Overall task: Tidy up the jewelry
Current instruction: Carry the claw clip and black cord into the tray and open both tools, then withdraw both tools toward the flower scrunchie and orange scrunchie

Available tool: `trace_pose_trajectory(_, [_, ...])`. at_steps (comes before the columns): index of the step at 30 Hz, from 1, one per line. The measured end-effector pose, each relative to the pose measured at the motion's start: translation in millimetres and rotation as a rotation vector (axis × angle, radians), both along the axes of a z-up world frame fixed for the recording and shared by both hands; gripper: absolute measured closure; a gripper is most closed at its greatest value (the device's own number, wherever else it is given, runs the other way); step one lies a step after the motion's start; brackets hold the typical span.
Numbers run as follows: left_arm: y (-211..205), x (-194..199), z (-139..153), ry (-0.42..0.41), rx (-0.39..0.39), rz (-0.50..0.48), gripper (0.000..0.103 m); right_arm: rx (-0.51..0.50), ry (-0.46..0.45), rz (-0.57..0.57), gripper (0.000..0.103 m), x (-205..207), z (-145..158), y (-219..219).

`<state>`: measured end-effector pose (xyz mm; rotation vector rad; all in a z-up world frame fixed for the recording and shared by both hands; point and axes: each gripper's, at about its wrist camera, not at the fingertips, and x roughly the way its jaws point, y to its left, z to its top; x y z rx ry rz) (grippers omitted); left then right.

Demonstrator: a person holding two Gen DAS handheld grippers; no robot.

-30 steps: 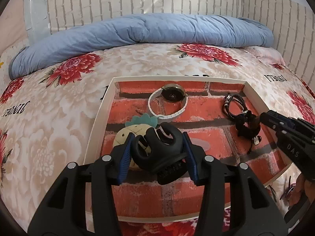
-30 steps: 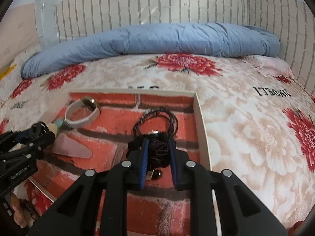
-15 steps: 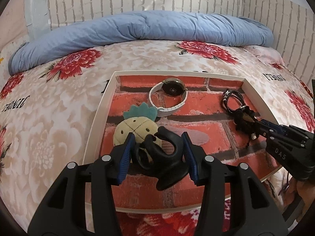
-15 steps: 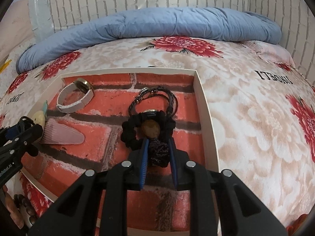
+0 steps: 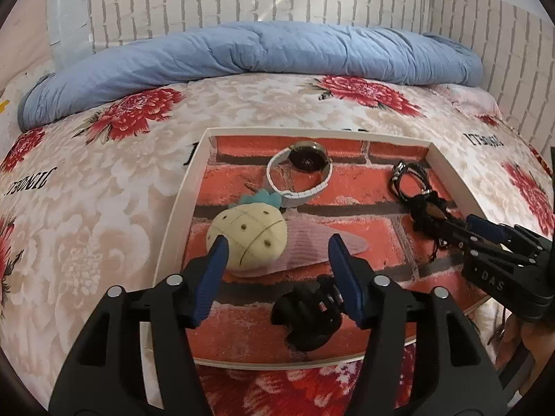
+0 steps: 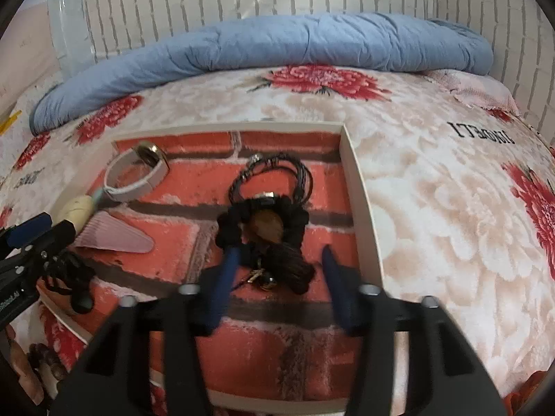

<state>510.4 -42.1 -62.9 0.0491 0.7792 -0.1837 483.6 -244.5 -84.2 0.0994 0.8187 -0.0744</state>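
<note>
Lying on a bed point(image 5: 114, 187) with a flowered cover, a shallow white tray point(image 5: 180, 204) with a brick-print floor holds the jewelry. The left tool point(image 5: 277, 270) hangs over the tray's near left part, its blue fingers spreading apart; a black hair claw point(image 5: 308, 315) rests on the tray floor just by the right finger, pressed by neither. Beyond it lie a pineapple charm point(image 5: 248, 239), a pink hair clip point(image 5: 312, 246) and a white watch point(image 5: 298, 180) at the far side. The right tool point(image 6: 279, 277) sits over the near right part, fingers also spreading, with a black braided bracelet point(image 6: 263, 222) lying loose between them, not pinched. A dark cord bracelet point(image 6: 274, 176) lies just beyond, near the tray's right wall.
</note>
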Motion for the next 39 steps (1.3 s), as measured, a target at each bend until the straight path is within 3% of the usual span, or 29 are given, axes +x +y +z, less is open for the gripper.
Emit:
trace_pose_trajectory(2, [1.9, -2.3, 5.4, -0.012, -0.013, 0.002, 0.035, 0.001, -0.012, 0.001, 0.044, -2.4, 5.0, -0.5])
trace_pose_trajectory(4, [4.7, -4.9, 11.0, -0.028, -0.016, 0.006, 0.027, 0.003, -0.030, -0.007, 0.029, -5.6, 10.2, -1.8])
trace_pose_trajectory(7, [10.3, -9.9, 22.0, -0.059, -0.025, 0.014, 0.017, 0.003, -0.044, -0.007, 0.026, -9.0, 16.3, -2.7])
trace_pose_trajectory(11, [21.3, -16.8, 37.7, -0.094, -0.050, 0.031, 0.005, 0.011, -0.072, -0.015, 0.014, -16.4, 25.2, -5.9])
trace_pose_trajectory(20, [39.6, -39.9, 65.4, -0.098, -0.060, 0.061, 0.005, 0.003, -0.109, -0.046, 0.012, -46.9, 60.8, -25.5])
trace_pose_trajectory(22, [38.9, -49.7, 70.9, -0.104, -0.042, 0.072, 0.005, 0.010, -0.134, -0.069, 0.007, -61.6, 73.0, -36.2])
trace_pose_trajectory(27, [33.7, -80.3, 79.9, -0.125, 0.003, 0.095, 0.005, -0.042, -0.168, -0.094, 0.006, -103.9, 93.2, -63.7])
trace_pose_trajectory(32, [26.4, -112.9, 81.9, -0.112, 0.010, 0.098, 0.005, -0.106, -0.173, -0.122, 0.006, -142.1, 100.8, -88.7])
trace_pose_trajectory(39, [9.5, -155.2, 68.6, -0.081, 0.018, 0.084, 0.005, -0.109, -0.144, -0.157, 0.006, -191.2, 93.5, -122.4])
